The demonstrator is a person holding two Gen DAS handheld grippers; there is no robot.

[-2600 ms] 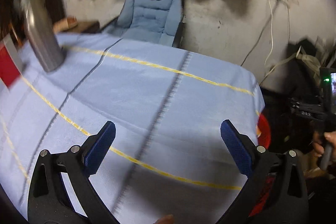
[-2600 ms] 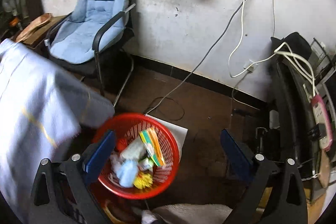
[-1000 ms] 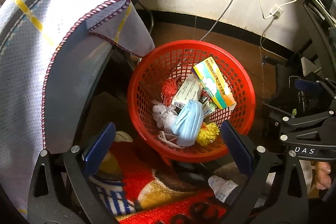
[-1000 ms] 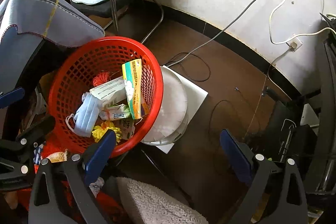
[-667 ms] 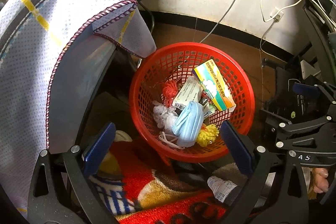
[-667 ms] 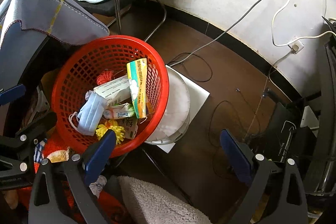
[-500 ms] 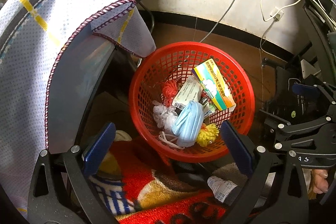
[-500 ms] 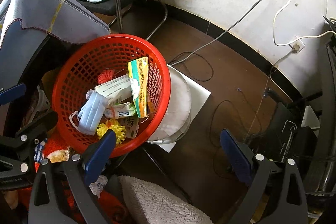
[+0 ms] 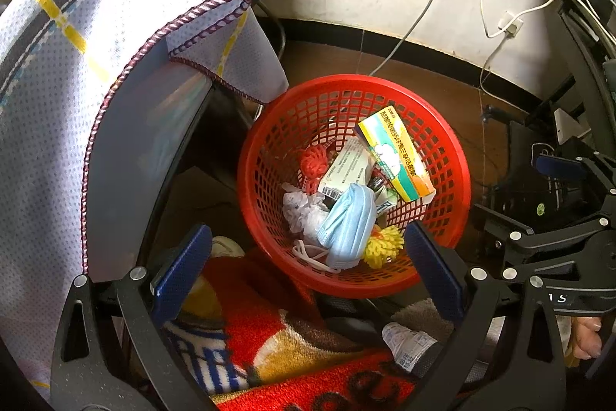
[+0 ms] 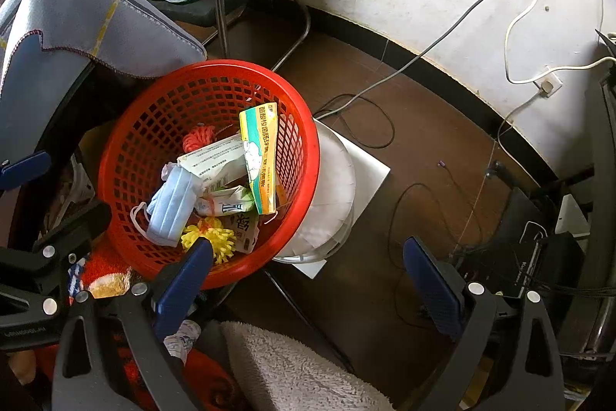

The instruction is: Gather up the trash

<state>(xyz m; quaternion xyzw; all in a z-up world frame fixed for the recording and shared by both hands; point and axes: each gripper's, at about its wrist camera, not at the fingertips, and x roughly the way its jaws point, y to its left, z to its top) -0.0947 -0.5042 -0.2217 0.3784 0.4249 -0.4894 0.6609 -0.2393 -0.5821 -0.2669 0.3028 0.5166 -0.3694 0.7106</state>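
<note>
The red basket [image 9: 458, 180] of trash is seen at frame centre, directly ahead of the left gripper [image 9: 308, 268], probably the nearer. The right gripper [image 10: 308, 276] is offset rightward. Both are spread, empty.

The red basket [image 9: 454, 156] is glossy moulded plastic lattice. Inside, the yellow-and-green box [image 9: 396, 153] is printed card with a slight sheen, the face mask [image 9: 350, 218] soft matt pleated fabric, the yellow pompom [image 9: 385, 245] fuzzy yarn. At upper left of the frame the tablecloth [image 9: 46, 95] is matt woven cloth with a stitched cord hem. The left tool [image 9: 308, 272] has matt black plastic arms and blue rubbery pads. The chair frame [image 10: 219, 10] is shiny metal; the floor [image 10: 423, 126] looks smooth dark brown
</note>
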